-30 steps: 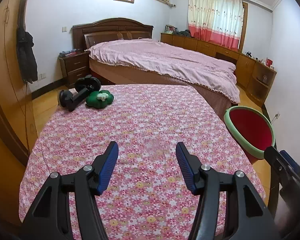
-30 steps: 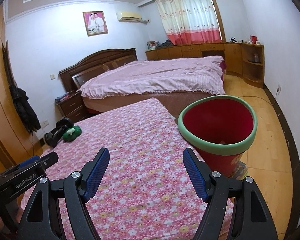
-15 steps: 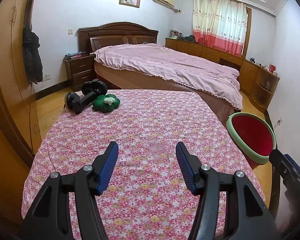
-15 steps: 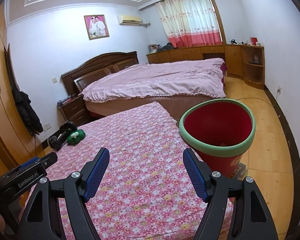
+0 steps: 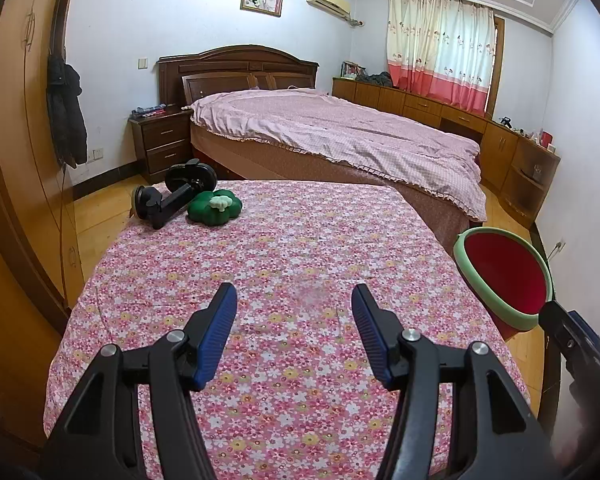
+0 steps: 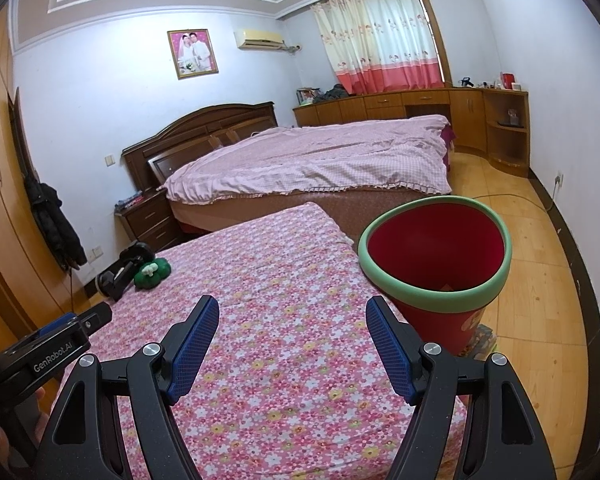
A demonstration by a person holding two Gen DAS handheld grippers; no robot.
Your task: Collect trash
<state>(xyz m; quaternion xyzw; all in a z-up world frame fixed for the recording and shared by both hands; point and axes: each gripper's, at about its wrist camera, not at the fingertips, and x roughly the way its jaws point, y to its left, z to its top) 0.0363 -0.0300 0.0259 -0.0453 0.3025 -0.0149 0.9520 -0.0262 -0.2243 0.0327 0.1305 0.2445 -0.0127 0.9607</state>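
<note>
Green trash (image 5: 214, 211) lies far beyond the spread left tool (image 5: 294, 312).

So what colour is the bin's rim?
Light green, on the red bin; clearest in the right wrist view.

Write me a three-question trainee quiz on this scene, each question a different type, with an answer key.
1. True or false: the left gripper is shut on the green flower-shaped object.
2. Multiple choice: where is the red bin with the green rim? A) on the floral-covered table; B) beside the table's right edge; C) on the bed.
3. Fill in: the black phone holder lies at the table's far ____ corner, beside the green object.

Key: 1 false, both the left gripper and the right gripper are open and hold nothing; 2 B; 3 left.
</note>
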